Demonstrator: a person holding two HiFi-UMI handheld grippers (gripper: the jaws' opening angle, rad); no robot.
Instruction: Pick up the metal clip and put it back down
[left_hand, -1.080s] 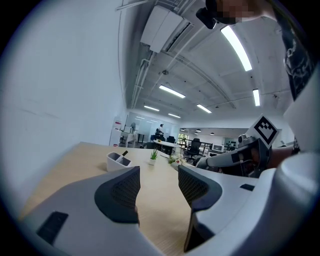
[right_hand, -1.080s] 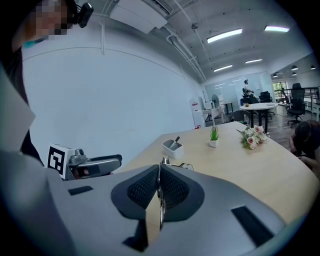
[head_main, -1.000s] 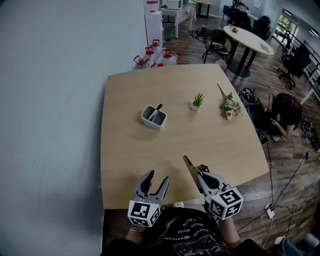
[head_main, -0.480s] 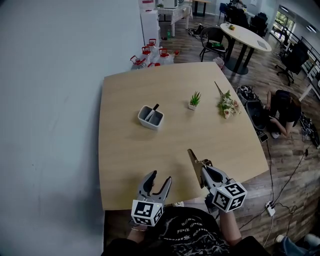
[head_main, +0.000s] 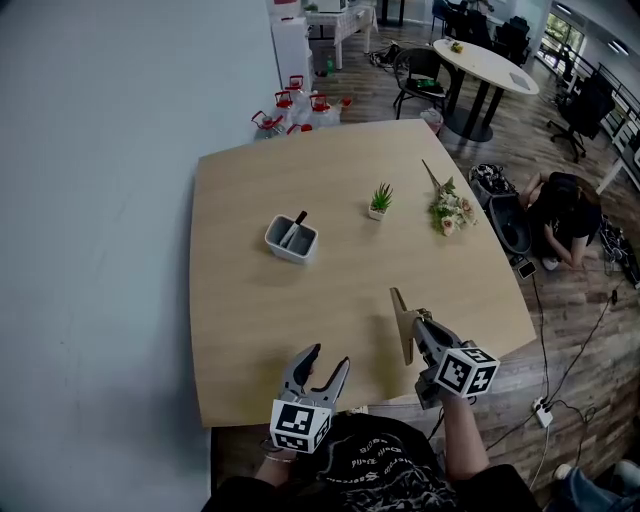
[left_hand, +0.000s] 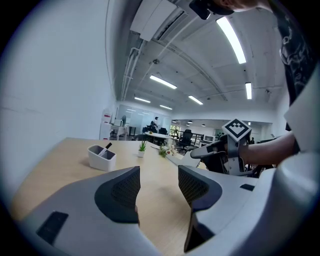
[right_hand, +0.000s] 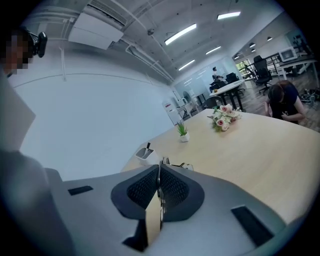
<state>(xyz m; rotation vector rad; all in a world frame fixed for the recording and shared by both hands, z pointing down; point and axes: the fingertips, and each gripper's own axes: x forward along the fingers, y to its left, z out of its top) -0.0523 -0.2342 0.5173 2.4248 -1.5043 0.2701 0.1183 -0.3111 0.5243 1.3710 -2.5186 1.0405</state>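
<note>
Across the middle of the head view, a broad pale wooden bench. At its near edge, around 6 o'clock, the left gripper, jaws standing well apart with only bare wood showing between them. Just beside it, at about 5 o'clock, the right gripper, jaws squeezed almost together on the metal clip. Farther off at 2 o'clock, a bunch of pale flowers lying flat. At 10 o'clock, a white holder with a dark pen leaning inside. At 1 o'clock, a little potted plant, upright. Lastly the clip itself: thin and brassy, pinched at its near end, sticking out past the jaw tips toward 12 o'clock, over the bench near the front edge.
</note>
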